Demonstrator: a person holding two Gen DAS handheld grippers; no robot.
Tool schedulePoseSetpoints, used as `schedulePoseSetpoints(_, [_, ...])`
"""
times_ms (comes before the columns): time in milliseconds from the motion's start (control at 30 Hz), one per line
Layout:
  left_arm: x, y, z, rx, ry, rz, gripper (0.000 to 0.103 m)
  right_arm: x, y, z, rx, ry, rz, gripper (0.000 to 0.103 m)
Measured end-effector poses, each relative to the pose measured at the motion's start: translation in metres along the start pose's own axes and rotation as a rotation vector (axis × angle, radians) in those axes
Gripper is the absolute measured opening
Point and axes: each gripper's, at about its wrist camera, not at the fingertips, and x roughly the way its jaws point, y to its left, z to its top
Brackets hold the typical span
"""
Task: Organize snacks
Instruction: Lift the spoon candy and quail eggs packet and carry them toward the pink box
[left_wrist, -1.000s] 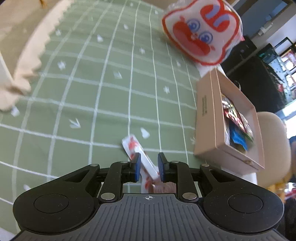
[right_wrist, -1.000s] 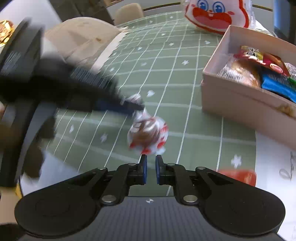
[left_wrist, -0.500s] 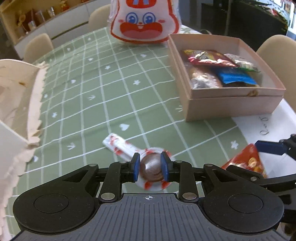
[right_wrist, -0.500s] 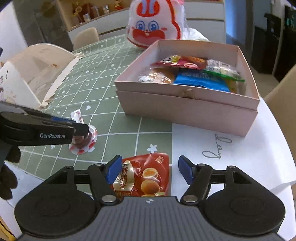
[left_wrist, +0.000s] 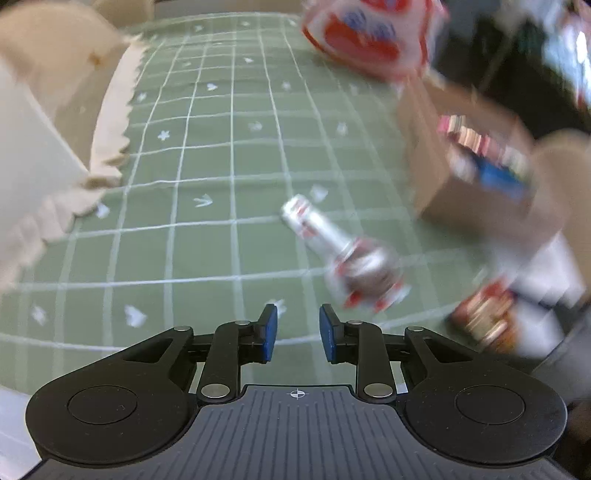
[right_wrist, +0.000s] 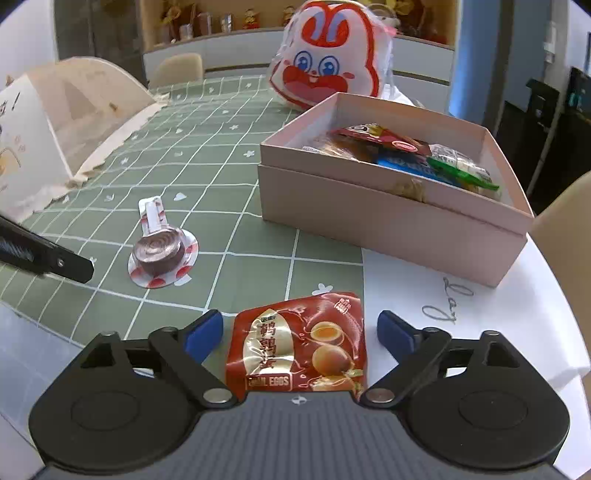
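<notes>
A chocolate cup snack with a red-and-white foil tab lies on the green checked cloth. In the blurred left wrist view this snack is ahead and to the right of my left gripper, which is narrowly open with nothing between its pads. A red quail-egg packet lies flat between the pads of my right gripper. Its jaws are opening wide and do not touch the packet. An open pink box at the right holds several wrapped snacks.
A rabbit-face bag stands behind the box. A beige scalloped food cover fills the left side. White paper with handwriting lies under the box's near corner. One left gripper finger reaches in from the left edge.
My left gripper let go of the chocolate snack and pulled back to the left of it. My right gripper went from shut to wide open and came down around the red packet.
</notes>
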Motion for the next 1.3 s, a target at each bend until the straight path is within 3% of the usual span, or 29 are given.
schedulePoseSetpoints(67, [-0.004,-0.008,0.011,-0.038,-0.044,-0.059,0.029,0.001,0.0,-0.004,0.0,-0.024,-0.001,0.098])
schedulePoseSetpoints(133, [0.001,-0.034,0.024,0.05,-0.076,-0.057,0.029,0.001,0.001,-0.004,0.0,-0.027,-0.001,0.1])
schedulePoseSetpoints(267, [0.037,-0.093,0.024,0.376,-0.082,0.075,0.034,0.002,0.001,-0.004,-0.001,-0.027,0.001,0.101])
schedulePoseSetpoints(400, [0.04,-0.094,0.002,0.484,-0.085,0.14,0.035,0.001,0.001,-0.005,-0.003,-0.029,0.005,0.101])
schedulePoseSetpoints(533, [0.027,-0.066,-0.012,0.474,-0.079,0.18,0.036,0.0,0.001,-0.007,-0.003,-0.031,0.006,0.101])
schedulePoseSetpoints(600, [0.023,-0.048,-0.01,0.422,-0.07,0.187,0.036,0.001,0.001,-0.007,-0.003,-0.031,0.006,0.101])
schedulePoseSetpoints(733, [0.018,-0.021,0.005,0.242,-0.06,0.119,0.034,0.001,0.001,-0.006,-0.004,-0.029,0.004,0.102])
schedulePoseSetpoints(800, [0.019,-0.018,0.007,0.207,-0.059,0.099,0.034,0.001,0.001,-0.006,-0.004,-0.029,0.003,0.102])
schedulePoseSetpoints(867, [0.02,-0.021,0.006,0.228,-0.059,0.08,0.043,0.001,0.001,-0.006,-0.005,-0.029,0.003,0.102])
schedulePoseSetpoints(900, [0.02,-0.022,0.006,0.233,-0.056,0.058,0.054,0.002,0.001,-0.006,-0.005,-0.029,0.003,0.103])
schedulePoseSetpoints(1000, [0.013,-0.017,0.003,0.174,-0.077,0.003,0.055,0.002,0.001,-0.006,-0.005,-0.03,0.004,0.103])
schedulePoseSetpoints(1100, [0.004,-0.012,-0.006,0.118,-0.112,0.083,0.053,0.002,0.001,-0.006,-0.005,-0.03,0.004,0.103])
schedulePoseSetpoints(1200, [0.016,-0.001,-0.007,0.036,-0.052,0.071,0.053,0.002,0.001,-0.006,-0.005,-0.03,0.005,0.103])
schedulePoseSetpoints(1300, [0.023,-0.002,-0.003,0.045,-0.065,0.1,0.057,0.002,0.001,-0.006,-0.009,-0.027,0.009,0.103])
